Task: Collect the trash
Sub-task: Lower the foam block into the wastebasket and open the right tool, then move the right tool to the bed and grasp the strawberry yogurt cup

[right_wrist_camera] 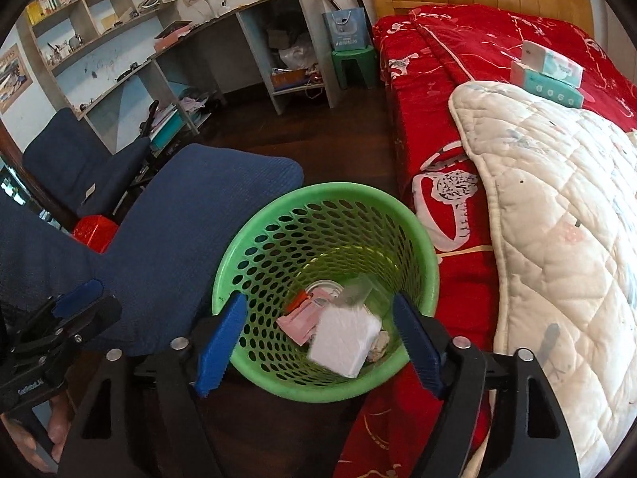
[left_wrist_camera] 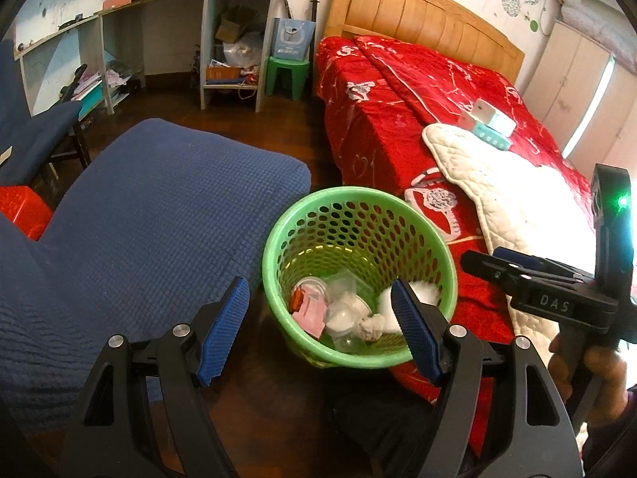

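Blurred white packet [right_wrist_camera: 344, 342] hides trash in green basket [right_wrist_camera: 254, 239]

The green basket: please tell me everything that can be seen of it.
The green basket is a round bin that looks like plastic, with a smooth rim and walls full of small holes. It stands upright on the dark wooden floor, between the blue cushion and the red bedspread. Inside lie a white packet, pink wrappers, clear plastic and a crumpled tissue. Both grippers hover above it with open jaws.
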{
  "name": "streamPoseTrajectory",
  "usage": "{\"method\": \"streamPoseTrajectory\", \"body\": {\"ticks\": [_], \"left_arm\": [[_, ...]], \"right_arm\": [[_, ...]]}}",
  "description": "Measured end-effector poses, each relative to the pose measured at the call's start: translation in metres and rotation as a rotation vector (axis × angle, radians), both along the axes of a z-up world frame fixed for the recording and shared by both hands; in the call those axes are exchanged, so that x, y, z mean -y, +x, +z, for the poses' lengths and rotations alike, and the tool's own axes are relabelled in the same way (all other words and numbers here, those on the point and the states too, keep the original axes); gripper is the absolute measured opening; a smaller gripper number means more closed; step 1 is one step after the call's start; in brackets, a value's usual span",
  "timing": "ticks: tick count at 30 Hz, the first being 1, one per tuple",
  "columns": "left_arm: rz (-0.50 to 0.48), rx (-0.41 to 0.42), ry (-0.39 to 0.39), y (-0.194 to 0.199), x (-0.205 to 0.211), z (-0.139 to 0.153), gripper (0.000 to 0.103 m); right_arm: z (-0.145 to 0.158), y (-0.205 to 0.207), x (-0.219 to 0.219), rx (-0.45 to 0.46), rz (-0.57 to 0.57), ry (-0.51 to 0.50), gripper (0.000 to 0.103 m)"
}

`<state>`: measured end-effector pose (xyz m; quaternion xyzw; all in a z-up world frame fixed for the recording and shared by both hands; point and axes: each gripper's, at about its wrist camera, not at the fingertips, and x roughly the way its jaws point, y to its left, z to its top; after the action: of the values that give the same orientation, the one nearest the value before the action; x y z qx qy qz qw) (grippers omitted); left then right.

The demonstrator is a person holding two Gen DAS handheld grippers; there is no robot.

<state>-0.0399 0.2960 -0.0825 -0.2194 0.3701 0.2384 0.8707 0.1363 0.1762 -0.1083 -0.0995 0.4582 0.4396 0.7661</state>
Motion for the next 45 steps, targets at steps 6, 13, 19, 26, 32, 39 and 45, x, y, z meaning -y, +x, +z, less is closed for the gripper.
{"method": "streamPoseTrajectory", "body": {"ticks": [6, 13, 19, 26, 32, 39, 45], "left_arm": [[-0.013, 0.0, 0.001, 0.005, 0.006, 0.002, 0.073], [-0.055, 0.001, 0.004, 0.018, 0.024, 0.005, 0.074], [-0.11, -0.001, 0.015, 0.033, 0.046, 0.01, 0.074], [-0.173, -0.002, 0.025, 0.05, 0.073, 0.016, 0.074], [-0.22, -0.01, 0.028, 0.063, 0.098, 0.018, 0.074], [-0.267, -0.023, 0.035, 0.078, 0.118, 0.019, 0.074], [-0.301, -0.031, 0.034, 0.092, 0.134, 0.019, 0.075]], "right_arm": [[0.007, 0.0, 0.015, 0.011, -0.009, 0.013, 0.082], [0.02, 0.009, 0.056, 0.044, -0.063, 0.014, 0.088], [0.028, 0.032, 0.112, 0.074, -0.164, 0.0, 0.089], [0.038, 0.063, 0.194, 0.126, -0.314, -0.039, 0.09], [0.043, 0.089, 0.265, 0.162, -0.444, -0.085, 0.091], [0.04, 0.123, 0.349, 0.19, -0.598, -0.154, 0.092], [0.022, 0.149, 0.393, 0.181, -0.677, -0.23, 0.092]]}}
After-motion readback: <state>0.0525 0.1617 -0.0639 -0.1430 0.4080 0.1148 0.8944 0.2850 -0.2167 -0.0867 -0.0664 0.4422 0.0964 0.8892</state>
